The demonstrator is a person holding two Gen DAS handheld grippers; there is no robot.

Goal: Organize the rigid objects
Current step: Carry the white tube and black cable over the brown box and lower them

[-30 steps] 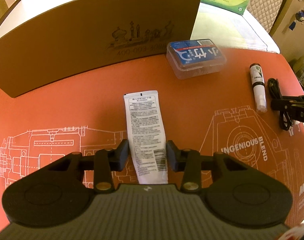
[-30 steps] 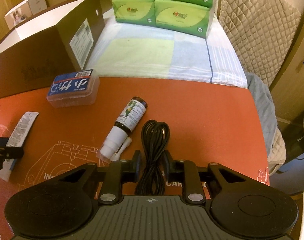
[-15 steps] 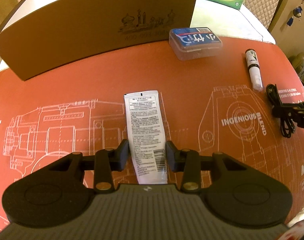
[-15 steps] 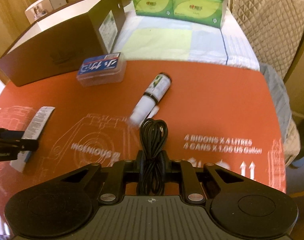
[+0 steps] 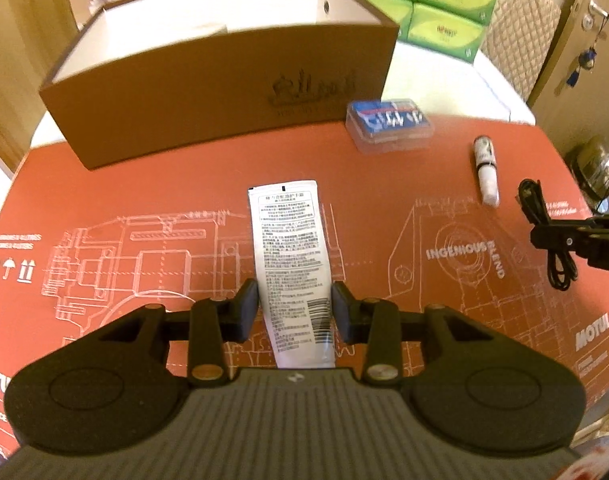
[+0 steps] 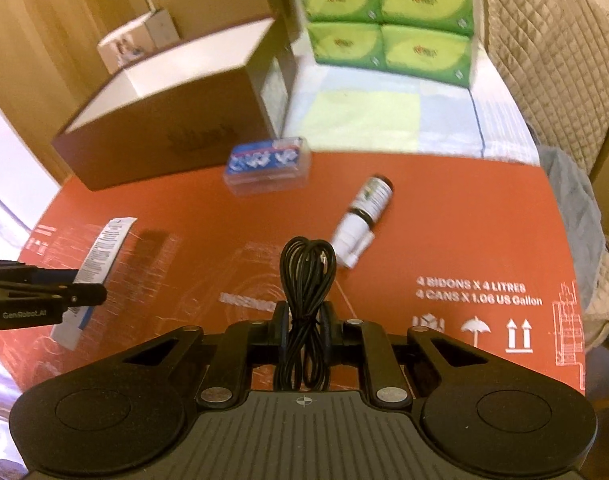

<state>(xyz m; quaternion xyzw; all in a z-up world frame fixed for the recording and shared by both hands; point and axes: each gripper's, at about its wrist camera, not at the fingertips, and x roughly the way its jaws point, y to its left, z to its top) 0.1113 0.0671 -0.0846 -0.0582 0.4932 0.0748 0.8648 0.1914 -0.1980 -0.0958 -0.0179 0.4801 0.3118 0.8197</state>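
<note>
Tube [image 5: 292, 264], white with dense printed text and a barcode, is clamped between the left tongs [image 5: 295, 307], its flat crimped end pointing toward the brown cardboard box [image 5: 224, 92]. In the right wrist view the same tube [image 6: 100, 256] shows in side profile in the left tongs [image 6: 80, 296], with its shadow cast on the mat beside it. The right tongs [image 6: 304, 322] are pressed together on a coiled black cable [image 6: 306, 280], whose loop stands up past the fingertips; from the left wrist view that cable [image 5: 544, 232] hangs through the right tongs [image 5: 552, 238] at the right edge.

The brown cardboard box is open at the top, white inside, and stands at the far edge of the red printed mat [image 5: 144, 184] that covers the table. Just beside the box's right front corner lies a clear plastic case with a blue label [image 5: 388, 124]. Farther right of the box, past the case, a small spray bottle [image 5: 486, 174] lies on its side on the mat. Behind the box to its right, green tissue packs [image 6: 384, 20] are stacked.
</note>
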